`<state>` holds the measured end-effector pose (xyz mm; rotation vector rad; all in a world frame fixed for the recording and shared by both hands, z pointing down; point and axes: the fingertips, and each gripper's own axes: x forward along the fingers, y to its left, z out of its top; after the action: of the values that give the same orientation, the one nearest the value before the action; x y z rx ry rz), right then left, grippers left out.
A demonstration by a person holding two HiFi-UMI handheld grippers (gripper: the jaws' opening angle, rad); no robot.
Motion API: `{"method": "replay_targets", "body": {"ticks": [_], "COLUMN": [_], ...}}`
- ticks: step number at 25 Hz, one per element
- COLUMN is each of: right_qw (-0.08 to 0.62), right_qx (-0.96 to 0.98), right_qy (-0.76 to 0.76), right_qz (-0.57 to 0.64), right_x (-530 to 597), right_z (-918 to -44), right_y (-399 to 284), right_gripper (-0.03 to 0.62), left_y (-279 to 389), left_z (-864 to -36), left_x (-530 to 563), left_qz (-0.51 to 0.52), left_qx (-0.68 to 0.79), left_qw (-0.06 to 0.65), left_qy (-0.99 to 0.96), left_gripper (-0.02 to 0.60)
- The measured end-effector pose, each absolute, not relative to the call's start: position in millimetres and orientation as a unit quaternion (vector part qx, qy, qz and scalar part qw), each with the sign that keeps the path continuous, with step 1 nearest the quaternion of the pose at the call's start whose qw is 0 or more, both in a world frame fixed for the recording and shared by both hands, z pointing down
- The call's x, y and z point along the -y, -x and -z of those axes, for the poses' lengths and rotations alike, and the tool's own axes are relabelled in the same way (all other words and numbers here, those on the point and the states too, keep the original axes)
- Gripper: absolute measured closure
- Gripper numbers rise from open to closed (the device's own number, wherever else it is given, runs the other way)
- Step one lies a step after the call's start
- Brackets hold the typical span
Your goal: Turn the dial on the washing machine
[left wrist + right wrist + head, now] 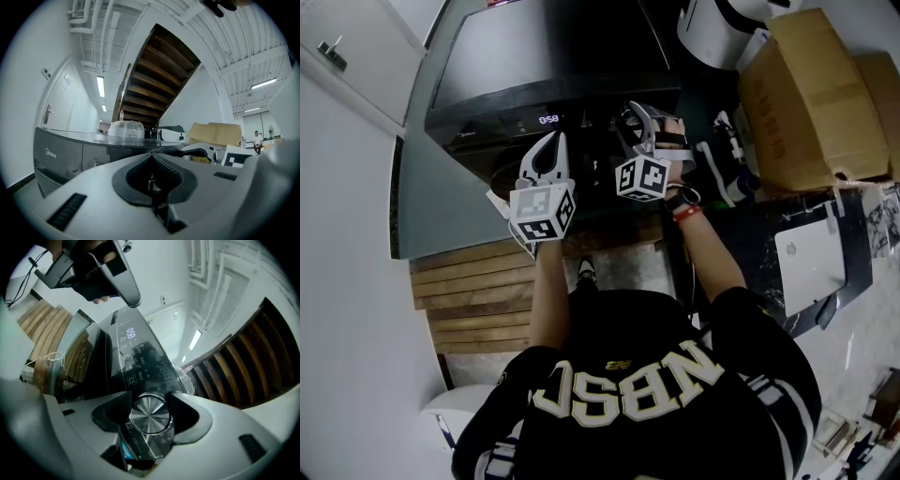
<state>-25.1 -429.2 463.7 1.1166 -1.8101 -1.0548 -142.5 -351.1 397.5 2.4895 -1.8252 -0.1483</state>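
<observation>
**Right jaws close on the washer's dial**

The right gripper (pixel 643 120) sits at the control panel of the washing machine (pixel 534 56), its jaws clamped on either side of the round metal dial (pixel 149 414). The dial lies dead centre between the pads. Its axis points straight back along the gripper, so the turn looks like a plain roll of the wrist about that line. The lit display (pixel 548 119) is just left of the dial on the same panel. The left gripper (pixel 550 145) hangs to the left, clear of the dial, with its jaws together on nothing. The right hand is plainly the nearer one and the one placed to turn.
</observation>
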Motion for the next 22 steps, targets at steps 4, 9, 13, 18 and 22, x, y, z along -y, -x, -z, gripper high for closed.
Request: {"method": "replay_targets", "body": {"ticks": [4, 9, 13, 18, 22], "right_qw": [0.375, 0.372, 0.358, 0.308, 0.269], "right_qx": [0.704, 0.707, 0.717, 0.753, 0.771], "right_qy": [-0.441, -0.442, -0.451, -0.481, -0.508], "right_qz": [0.411, 0.407, 0.393, 0.327, 0.274], "right_x": [429, 430, 430, 431, 433], "right_z": [-464, -464, -462, -456, -451], "right_y": [25, 25, 24, 22, 19], "right_gripper": [0.326, 0.326, 0.326, 0.327, 0.329], "left_y": [145, 144, 144, 146, 149], "left_z": [-398, -396, -396, -395, -392], "left_x": [351, 352, 351, 349, 348], "left_qz": [0.049, 0.050, 0.050, 0.050, 0.050], "left_qx": [0.592, 0.591, 0.591, 0.593, 0.594], "left_qw": [0.026, 0.024, 0.025, 0.022, 0.020], "left_qy": [-0.804, -0.804, -0.805, -0.803, -0.802], "left_gripper": [0.569, 0.569, 0.569, 0.569, 0.569]}}
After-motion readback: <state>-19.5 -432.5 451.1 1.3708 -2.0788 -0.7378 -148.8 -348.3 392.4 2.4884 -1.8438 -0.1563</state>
